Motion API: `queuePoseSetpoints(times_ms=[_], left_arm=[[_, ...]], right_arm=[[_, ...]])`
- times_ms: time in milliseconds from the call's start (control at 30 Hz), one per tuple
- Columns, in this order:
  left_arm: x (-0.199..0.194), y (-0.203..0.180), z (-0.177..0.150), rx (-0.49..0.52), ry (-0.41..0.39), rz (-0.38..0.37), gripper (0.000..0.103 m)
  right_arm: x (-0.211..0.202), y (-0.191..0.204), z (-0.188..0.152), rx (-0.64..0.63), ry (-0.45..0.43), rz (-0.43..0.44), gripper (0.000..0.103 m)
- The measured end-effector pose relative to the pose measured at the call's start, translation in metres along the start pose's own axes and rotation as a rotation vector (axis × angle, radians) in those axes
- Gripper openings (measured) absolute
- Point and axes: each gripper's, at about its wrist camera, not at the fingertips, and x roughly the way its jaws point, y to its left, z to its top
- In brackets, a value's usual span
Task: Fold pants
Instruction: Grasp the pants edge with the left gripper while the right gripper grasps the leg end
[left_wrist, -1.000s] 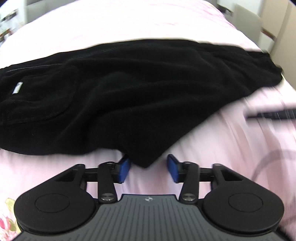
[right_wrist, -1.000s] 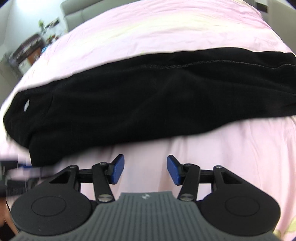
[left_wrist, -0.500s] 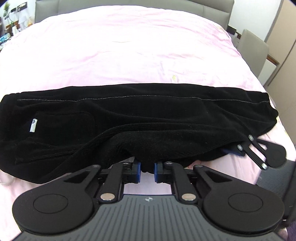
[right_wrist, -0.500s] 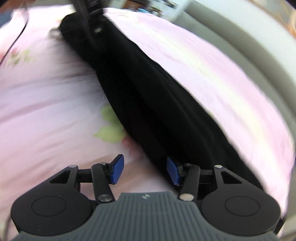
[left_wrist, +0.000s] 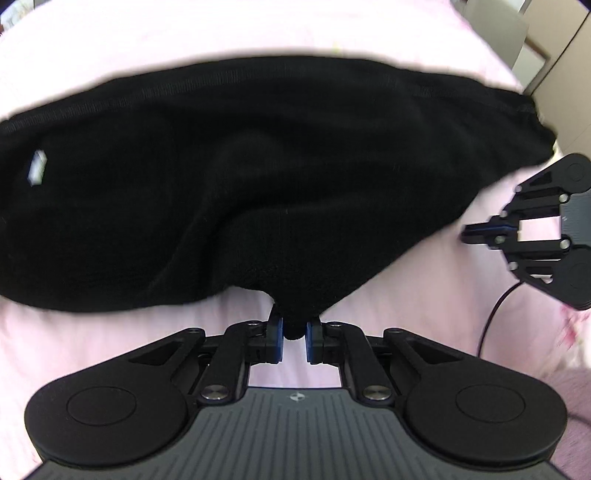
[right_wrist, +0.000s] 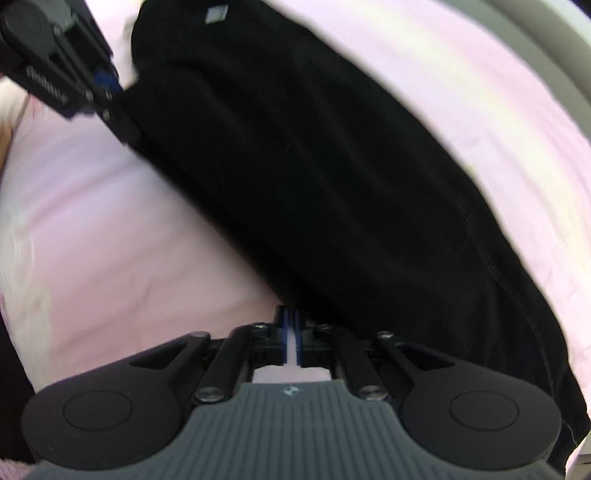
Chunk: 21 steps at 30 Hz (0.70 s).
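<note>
Black fleece pants (left_wrist: 258, 158) lie lengthwise across a pink bedspread (left_wrist: 184, 37), a small white label (left_wrist: 37, 170) near their left end. My left gripper (left_wrist: 294, 334) is shut on a bunched fold of the pants' near edge, which is lifted into a peak. My right gripper (right_wrist: 291, 319) is shut, its tips at the near edge of the pants (right_wrist: 332, 166), and fabric lies over one fingertip. Whether any cloth is pinched there is hidden. The right gripper (left_wrist: 466, 233) also shows in the left wrist view, and the left gripper (right_wrist: 107, 83) in the right wrist view.
The pink bedspread (right_wrist: 110, 221) spreads around the pants on all sides. A grey headboard (right_wrist: 554, 29) runs behind the bed. A chair (left_wrist: 495, 22) and wooden furniture stand off the bed's far right corner. A black cable (left_wrist: 491, 317) trails from the right gripper.
My left gripper closed on the pants' near edge and has raised it. My right gripper rolled round, moved to the pants' other end and closed its jaws.
</note>
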Motion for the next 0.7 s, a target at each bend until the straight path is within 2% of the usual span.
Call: queuePoseSetpoints(times_ms=[100,133,167,300,333,400,467,633,700], left_arm=[[0.013,0.004,-0.006,-0.011,0.055,-0.033,0.011],[0.015,0.006,-0.007,-0.020,0.086,-0.049,0.001],[0.019,0.010,-0.010,-0.043,0.125,-0.070,0.000],[0.001,0.014,-0.016,0.004,0.067,-0.041,0.000],[-0.005,0.015,-0.015,0.005,0.055,-0.048,0.000],[-0.017,0.016,-0.009,0.010,0.021,-0.053,0.000],[-0.029,0.014,0.001,0.028,-0.024,-0.025,0.003],[-0.042,0.009,0.033,0.043,-0.110,0.038,0.007],[-0.042,0.008,0.047,0.037,-0.140,0.056,0.012]], right_arm=[[0.000,-0.003,-0.022,0.063,0.005,0.012,0.000],[-0.005,-0.010,-0.028,0.119,-0.004,0.022,0.000],[-0.010,-0.017,-0.036,0.172,-0.010,0.025,0.000],[-0.033,-0.055,-0.074,0.374,-0.007,0.006,0.002],[-0.039,-0.070,-0.086,0.435,-0.005,0.000,0.006],[-0.053,-0.098,-0.110,0.559,-0.009,-0.019,0.028],[-0.066,-0.123,-0.133,0.670,-0.016,-0.045,0.030],[-0.094,-0.179,-0.198,0.991,-0.042,-0.110,0.052],[-0.097,-0.204,-0.218,1.142,-0.072,-0.125,0.062]])
